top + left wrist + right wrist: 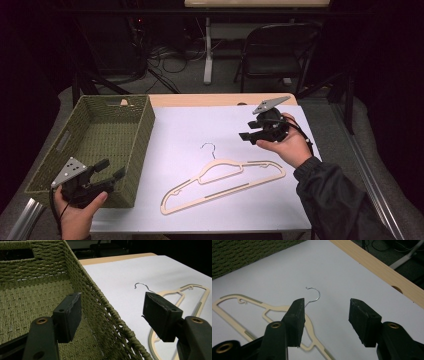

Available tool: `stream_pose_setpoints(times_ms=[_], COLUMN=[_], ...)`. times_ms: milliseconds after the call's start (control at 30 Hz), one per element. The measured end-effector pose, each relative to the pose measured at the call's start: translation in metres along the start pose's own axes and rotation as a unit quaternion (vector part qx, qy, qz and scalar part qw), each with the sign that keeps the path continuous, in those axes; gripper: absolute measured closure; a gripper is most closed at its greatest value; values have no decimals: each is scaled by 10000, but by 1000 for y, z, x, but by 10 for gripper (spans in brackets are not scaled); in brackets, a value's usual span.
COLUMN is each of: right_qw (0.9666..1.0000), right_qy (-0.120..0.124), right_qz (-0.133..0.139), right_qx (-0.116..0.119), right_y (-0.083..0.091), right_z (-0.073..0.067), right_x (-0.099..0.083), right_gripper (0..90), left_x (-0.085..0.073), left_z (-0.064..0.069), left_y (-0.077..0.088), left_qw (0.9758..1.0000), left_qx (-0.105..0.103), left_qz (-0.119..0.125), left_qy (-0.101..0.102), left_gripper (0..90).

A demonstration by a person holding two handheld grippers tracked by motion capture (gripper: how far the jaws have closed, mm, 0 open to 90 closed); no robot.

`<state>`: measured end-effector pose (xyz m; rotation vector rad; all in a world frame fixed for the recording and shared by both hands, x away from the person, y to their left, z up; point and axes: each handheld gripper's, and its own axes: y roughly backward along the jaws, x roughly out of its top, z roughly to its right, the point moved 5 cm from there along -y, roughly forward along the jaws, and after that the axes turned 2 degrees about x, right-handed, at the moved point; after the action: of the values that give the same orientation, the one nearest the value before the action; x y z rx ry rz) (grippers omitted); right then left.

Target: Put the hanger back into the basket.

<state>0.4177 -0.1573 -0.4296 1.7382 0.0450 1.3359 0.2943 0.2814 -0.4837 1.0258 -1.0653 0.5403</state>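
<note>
Nothing is looking done yet: the hanger is lying flat on the white table beside the empty basket, while the left gripper and the right gripper are both hovering with jaws spread, gripping nothing.

Olive-green woven basket; cream hanger; white table cover.

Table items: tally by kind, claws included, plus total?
Hanger (cream, flat on the white sheet): 1
Basket (green woven, left side): 1
Claws: 2, left claw and right claw, both open, holding nothing
Total: 4
</note>
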Motion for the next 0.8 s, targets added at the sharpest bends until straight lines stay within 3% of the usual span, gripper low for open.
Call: stream_pose_setpoints(times_ms=[100, 133, 500, 533, 767, 800], right_qw=[9998, 9991, 9973, 9957, 9919, 9904], right_qy=[68, 186, 330, 437, 675, 733], right_qz=[-205, -394, -611, -776, -1011, -1085], right_qx=[56, -6, 257, 271, 371, 446], right_y=[-7, -12, -35, -38, -49, -53], right_z=[4, 6, 7, 6, 1, -3], right_x=[3, 3, 5, 2, -2, -4], right_gripper=[443, 394, 259, 256, 276, 346], left_x=[0, 0, -1, -1, -1, -1], left_z=[0, 0, 1, 0, 0, 1], left_y=[0, 0, -1, -1, -2, -2], left_qw=[10000, 10000, 10000, 10000, 10000, 10000], left_qx=[-5, -16, -25, -27, -25, -14], left_qz=[0, -5, -29, -31, -37, -40], left_qy=[0, -1, -11, -8, -5, -11], left_gripper=[314, 314, 314, 314, 314, 314])
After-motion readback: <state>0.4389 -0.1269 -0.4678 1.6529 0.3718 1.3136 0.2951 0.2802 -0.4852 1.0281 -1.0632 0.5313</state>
